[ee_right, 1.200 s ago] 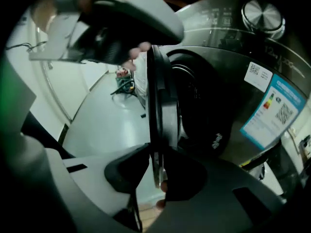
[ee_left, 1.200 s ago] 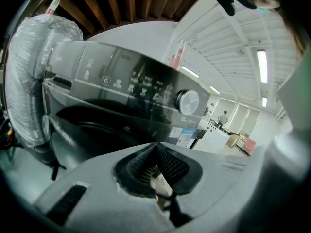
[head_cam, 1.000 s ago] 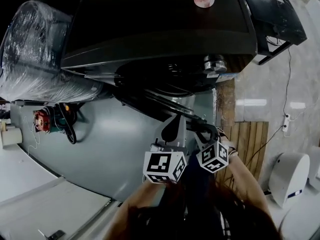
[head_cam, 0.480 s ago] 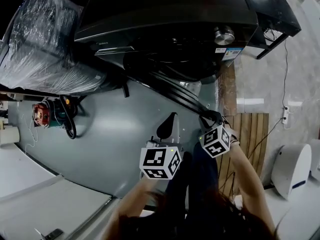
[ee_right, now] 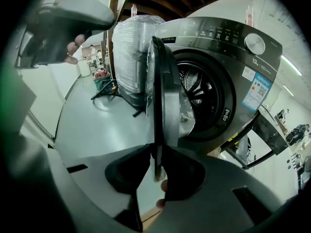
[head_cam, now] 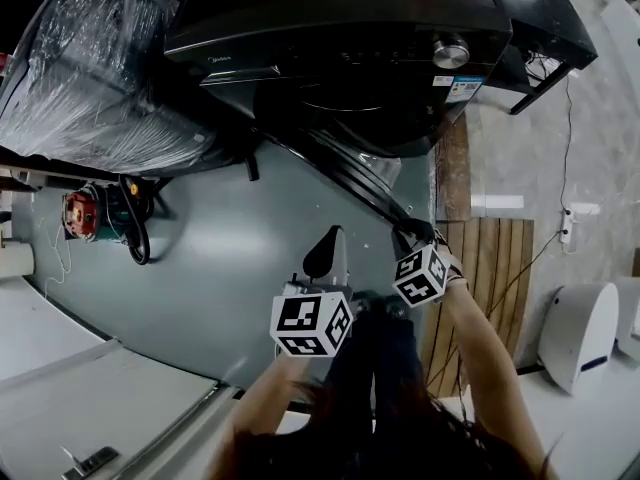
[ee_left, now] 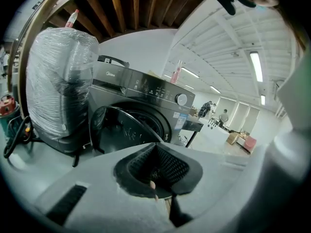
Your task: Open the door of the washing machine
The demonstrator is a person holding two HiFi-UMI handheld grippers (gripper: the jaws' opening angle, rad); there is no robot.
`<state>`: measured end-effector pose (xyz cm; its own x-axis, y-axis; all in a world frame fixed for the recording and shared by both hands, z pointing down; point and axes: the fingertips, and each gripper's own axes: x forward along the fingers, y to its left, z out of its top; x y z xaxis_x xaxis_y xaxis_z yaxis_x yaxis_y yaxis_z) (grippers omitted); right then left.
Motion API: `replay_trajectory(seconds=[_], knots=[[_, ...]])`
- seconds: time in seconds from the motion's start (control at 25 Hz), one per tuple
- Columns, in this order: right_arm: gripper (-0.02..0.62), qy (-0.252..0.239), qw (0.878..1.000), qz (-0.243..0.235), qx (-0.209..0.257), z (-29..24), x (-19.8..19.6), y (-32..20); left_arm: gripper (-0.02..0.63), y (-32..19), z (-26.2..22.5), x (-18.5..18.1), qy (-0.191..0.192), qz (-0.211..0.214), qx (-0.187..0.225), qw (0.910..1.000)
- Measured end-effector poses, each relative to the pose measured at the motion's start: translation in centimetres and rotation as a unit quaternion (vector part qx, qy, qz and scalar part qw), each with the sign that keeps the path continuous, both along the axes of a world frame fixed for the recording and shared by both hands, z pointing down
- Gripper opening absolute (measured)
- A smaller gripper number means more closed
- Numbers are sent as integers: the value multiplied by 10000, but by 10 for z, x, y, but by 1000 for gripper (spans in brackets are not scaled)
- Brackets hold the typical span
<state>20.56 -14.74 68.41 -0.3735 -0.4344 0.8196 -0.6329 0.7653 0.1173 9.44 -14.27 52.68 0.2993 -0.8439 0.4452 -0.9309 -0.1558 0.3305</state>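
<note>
The dark front-loading washing machine (head_cam: 350, 28) stands at the top of the head view. Its round door (head_cam: 350, 173) is swung out toward me, seen edge-on in the right gripper view (ee_right: 158, 81) with the drum (ee_right: 204, 91) exposed behind it. My right gripper (head_cam: 408, 233) holds the door's free rim: the rim runs between the jaws (ee_right: 156, 166), which have just been closing and now press on it. My left gripper (head_cam: 323, 253) hangs just left of the door, apart from it. In the left gripper view its jaws (ee_left: 156, 147) are shut with nothing between them.
A plastic-wrapped appliance (head_cam: 90, 78) stands left of the machine, with a red tool and coiled cable (head_cam: 85, 218) on the grey floor below it. Wooden slats (head_cam: 490, 278) and a white unit (head_cam: 575, 333) lie at the right. A black stand (head_cam: 540, 18) flanks the machine.
The door has swung further out from the machine with my right gripper on its rim. Both grippers have drawn back toward me, and the left one has shifted left.
</note>
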Motion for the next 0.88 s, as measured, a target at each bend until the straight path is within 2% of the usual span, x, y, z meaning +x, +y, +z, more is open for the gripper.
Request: replay_trajectory(seconds=[0.36, 0.88], knots=[[75, -213, 9995, -207, -87, -1, -23, 34, 12, 27, -4, -24, -50, -725, -56, 9973], [77, -510, 9975, -128, -478, 2, -61, 78, 12, 78, -5, -65, -156, -1575, -188, 9872]])
